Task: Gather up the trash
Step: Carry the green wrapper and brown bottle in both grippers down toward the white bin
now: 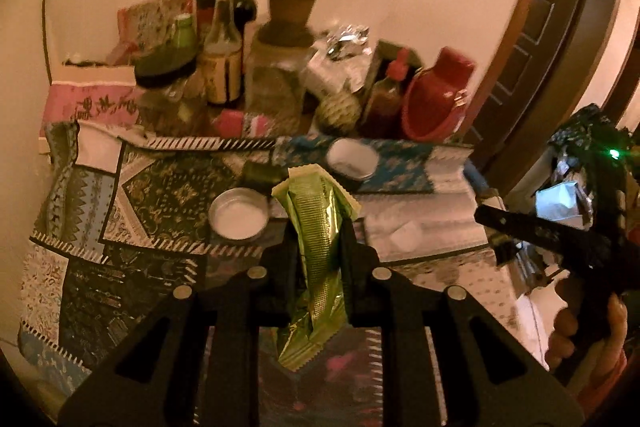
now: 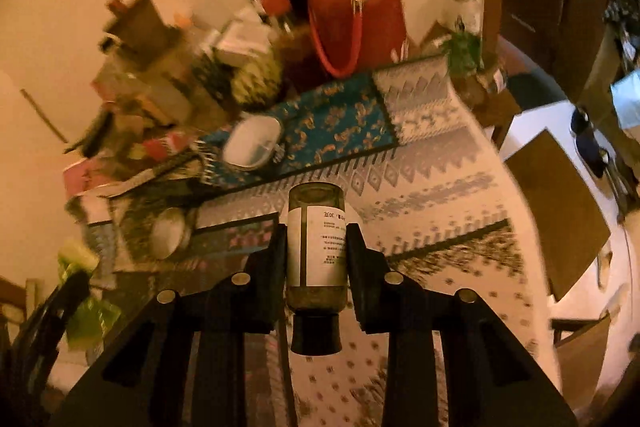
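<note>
My left gripper (image 1: pixel 319 227) is shut on a crumpled green foil wrapper (image 1: pixel 318 259), which stands up between the black fingers above the patterned tablecloth (image 1: pixel 160 195). My right gripper (image 2: pixel 316 231) is shut on a small dark glass bottle (image 2: pixel 316 247) with a white label and a black cap; the cap end points back toward the camera. The bottle hangs above the table, clear of the cloth. At the right edge of the left wrist view a hand holds the right gripper's black body (image 1: pixel 560 235). The green wrapper (image 2: pixel 80 307) shows blurred at the lower left of the right wrist view.
Two round tins (image 1: pixel 239 213) (image 1: pixel 352 157) lie on the cloth. Against the wall stand crowded bottles (image 1: pixel 224 55), a brown vase (image 1: pixel 292 11), foil packets and a red thermos (image 1: pixel 440 95). A wooden door (image 1: pixel 532 47) is at the right; floor and furniture (image 2: pixel 560 211) lie beyond the table's right edge.
</note>
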The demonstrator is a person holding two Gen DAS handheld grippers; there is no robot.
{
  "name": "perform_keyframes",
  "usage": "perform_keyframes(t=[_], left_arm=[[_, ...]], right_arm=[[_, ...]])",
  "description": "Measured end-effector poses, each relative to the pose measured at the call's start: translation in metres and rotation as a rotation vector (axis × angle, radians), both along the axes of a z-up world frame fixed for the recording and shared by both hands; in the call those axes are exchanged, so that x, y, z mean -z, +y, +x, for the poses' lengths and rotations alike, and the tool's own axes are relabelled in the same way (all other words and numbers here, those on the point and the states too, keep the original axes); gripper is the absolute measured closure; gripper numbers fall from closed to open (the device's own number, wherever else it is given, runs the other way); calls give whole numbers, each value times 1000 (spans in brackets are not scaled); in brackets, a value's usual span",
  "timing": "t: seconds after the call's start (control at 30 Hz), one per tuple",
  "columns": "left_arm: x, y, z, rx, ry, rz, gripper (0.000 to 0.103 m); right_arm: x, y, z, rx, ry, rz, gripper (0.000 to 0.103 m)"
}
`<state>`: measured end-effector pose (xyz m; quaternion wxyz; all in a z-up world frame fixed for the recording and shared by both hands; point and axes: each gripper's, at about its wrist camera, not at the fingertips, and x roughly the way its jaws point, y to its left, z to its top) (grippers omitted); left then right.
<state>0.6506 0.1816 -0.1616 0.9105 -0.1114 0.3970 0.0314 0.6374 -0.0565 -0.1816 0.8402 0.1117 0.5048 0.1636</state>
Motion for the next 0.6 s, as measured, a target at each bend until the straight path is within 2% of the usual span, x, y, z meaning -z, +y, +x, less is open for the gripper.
perform_keyframes(t=[0.1,0.37,0.6], left_arm=[[-21,-23,-13,5,-41,-2,86],[-69,-86,-59,0,-139,-26,86],[-97,-130,-113,-45,-199,-4,86]], right_arm=[[-18,-13,-10,-14,-58,13,77],[-85,-73,-66,-60,-241,47,77],[-117,-112,-103,-117,-319,75,77]])
